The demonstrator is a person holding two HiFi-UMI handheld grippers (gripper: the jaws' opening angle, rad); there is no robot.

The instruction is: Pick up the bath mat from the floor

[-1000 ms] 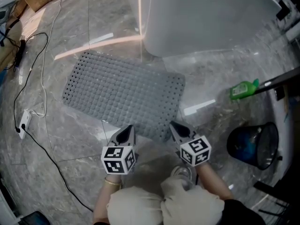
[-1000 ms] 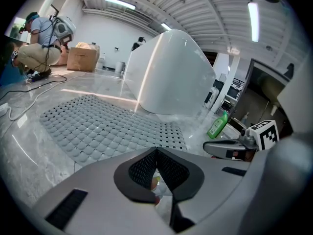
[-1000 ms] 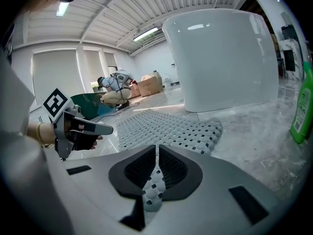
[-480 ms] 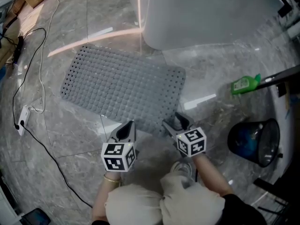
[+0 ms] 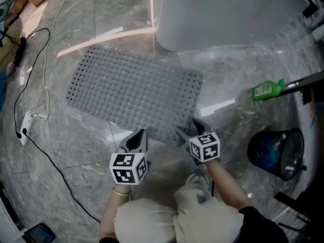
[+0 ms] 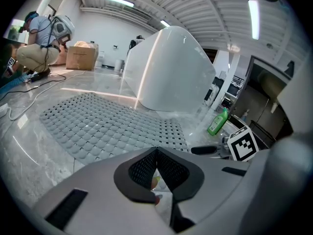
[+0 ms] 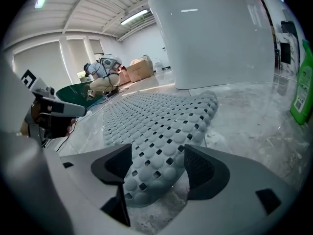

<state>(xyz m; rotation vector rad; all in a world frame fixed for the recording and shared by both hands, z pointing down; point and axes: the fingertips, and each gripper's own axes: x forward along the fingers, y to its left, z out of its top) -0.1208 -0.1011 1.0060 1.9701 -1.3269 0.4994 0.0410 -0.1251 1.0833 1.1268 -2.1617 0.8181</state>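
Note:
The grey perforated bath mat (image 5: 131,92) lies flat on the marble floor in front of the bathtub. My right gripper (image 5: 186,130) is at the mat's near right corner. Its jaws are opening, and in the right gripper view that corner of the mat (image 7: 161,121) lies between the two fingers of the right gripper (image 7: 156,165), not pressed by either pad. My left gripper (image 5: 137,135) hovers just short of the mat's near edge. In the left gripper view the mat (image 6: 102,126) spreads out ahead, and the left gripper (image 6: 156,153) is shut with nothing in it.
A white bathtub (image 5: 223,14) stands behind the mat. A green bottle (image 5: 266,91) and a dark bin (image 5: 273,153) are on the right. Cables and a white adapter (image 5: 25,128) run along the left. A person (image 6: 41,33) crouches near a cardboard box in the distance.
The right gripper has moved forward to the mat's near corner and its jaws have gone from shut to wide apart. The left gripper has hardly moved.

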